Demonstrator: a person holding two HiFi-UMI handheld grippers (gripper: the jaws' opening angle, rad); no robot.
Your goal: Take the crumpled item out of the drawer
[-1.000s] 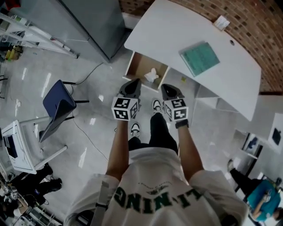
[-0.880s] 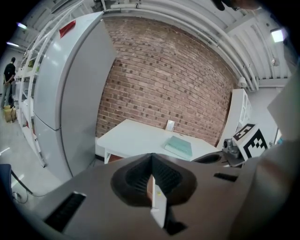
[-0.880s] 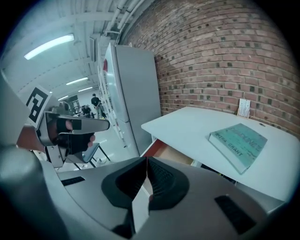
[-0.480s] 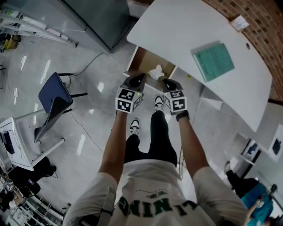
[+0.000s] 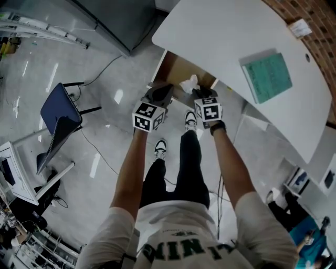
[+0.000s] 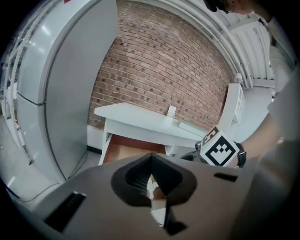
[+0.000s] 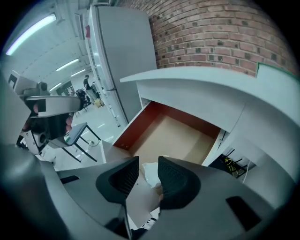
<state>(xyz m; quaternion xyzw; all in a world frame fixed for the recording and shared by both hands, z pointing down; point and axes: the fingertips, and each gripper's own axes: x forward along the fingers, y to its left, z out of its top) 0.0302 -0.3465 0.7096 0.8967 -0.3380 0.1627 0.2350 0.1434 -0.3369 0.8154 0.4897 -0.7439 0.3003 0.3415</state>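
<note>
Just inside the front of the open drawer [image 5: 175, 67], a white crumpled item [image 5: 189, 83] lies on the bare brown bottom, near the edge of a white desk [image 5: 226, 37]. The right gripper [image 5: 202, 93] points steeply down beside it. In the right gripper view its jaws have just been opening and stand apart, and the item shows in the gap beyond the pads, which do not press on it. The left gripper [image 5: 159, 93] hangs near the drawer's front left corner. Its own view shows the jaws clenched tip to tip on nothing, with the drawer and desk beyond. The person stands before the drawer with both arms stretched forward, white shoes [image 5: 160, 149] planted on a glossy grey floor [image 5: 94, 68]. A green pad [image 5: 266, 76] lies on the desk, well apart from the drawer. A blue chair [image 5: 58, 118] stands off to the person's left, a grey cabinet [image 5: 121, 21] rises beside the desk, and a brick wall [image 5: 315, 16] runs behind it.
</note>
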